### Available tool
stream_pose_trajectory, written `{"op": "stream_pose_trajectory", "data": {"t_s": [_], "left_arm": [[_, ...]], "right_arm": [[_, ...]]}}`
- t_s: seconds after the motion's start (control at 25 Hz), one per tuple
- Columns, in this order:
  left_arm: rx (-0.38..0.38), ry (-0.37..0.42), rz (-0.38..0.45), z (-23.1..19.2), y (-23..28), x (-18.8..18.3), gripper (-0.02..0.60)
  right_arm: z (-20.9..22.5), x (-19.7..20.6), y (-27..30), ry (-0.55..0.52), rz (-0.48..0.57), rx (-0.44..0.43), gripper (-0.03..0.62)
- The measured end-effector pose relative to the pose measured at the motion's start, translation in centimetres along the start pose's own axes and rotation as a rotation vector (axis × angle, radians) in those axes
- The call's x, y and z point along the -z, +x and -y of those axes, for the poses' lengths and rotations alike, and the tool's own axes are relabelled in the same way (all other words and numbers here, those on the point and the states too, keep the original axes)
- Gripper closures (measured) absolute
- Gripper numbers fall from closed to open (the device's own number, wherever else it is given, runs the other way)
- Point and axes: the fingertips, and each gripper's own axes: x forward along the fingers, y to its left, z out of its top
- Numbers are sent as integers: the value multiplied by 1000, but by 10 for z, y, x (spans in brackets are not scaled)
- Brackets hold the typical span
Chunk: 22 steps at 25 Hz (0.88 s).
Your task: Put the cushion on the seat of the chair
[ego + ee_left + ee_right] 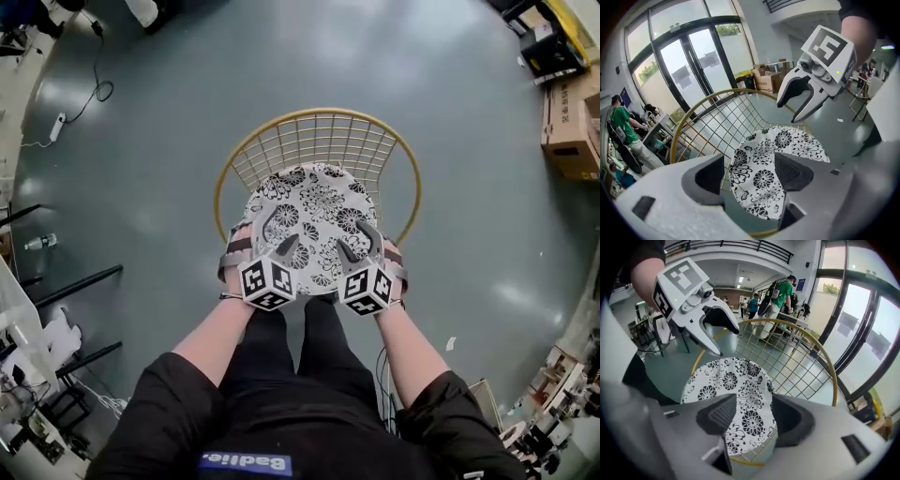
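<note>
A round white cushion (314,211) with black flower print lies on the seat of the gold wire chair (319,114). Just above the cushion's near edge, my left gripper (279,232) and right gripper (359,239) hover side by side, both open and holding nothing. In the left gripper view the open left gripper (752,173) frames the cushion (761,154) below, apart from it, and the right gripper (801,98) hangs open over the chair (708,108). The right gripper view has the open right gripper (754,416) over the cushion (736,380), with the left gripper (715,329) open beyond.
The chair stands on a grey-green floor. Cardboard boxes (572,122) sit at the far right, a power strip with cable (58,127) at the far left, black racks (75,281) at the left. Glass doors (693,65) rise behind the chair. People (780,291) stand in the background.
</note>
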Motion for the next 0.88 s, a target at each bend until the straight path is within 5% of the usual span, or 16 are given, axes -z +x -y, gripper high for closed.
{"op": "stream_pose_trajectory", "data": {"t_s": [0.32,0.48,0.68,0.88], "left_arm": [[91,-17,28,36,-119,-32,250],[111,-90,59,35,-160,-52,264],[130,-178,170,17,-226,-99,384],[153,-198,317,8,-278,-141,501]], "right_arm": [[-35,-50,-107,30,48,-71,375],[-31,-80,-145,123,105,-87,376],[-38,-125,-196,259,217,-134,423],[-50,-159,-244,287,359,-169,511]]}}
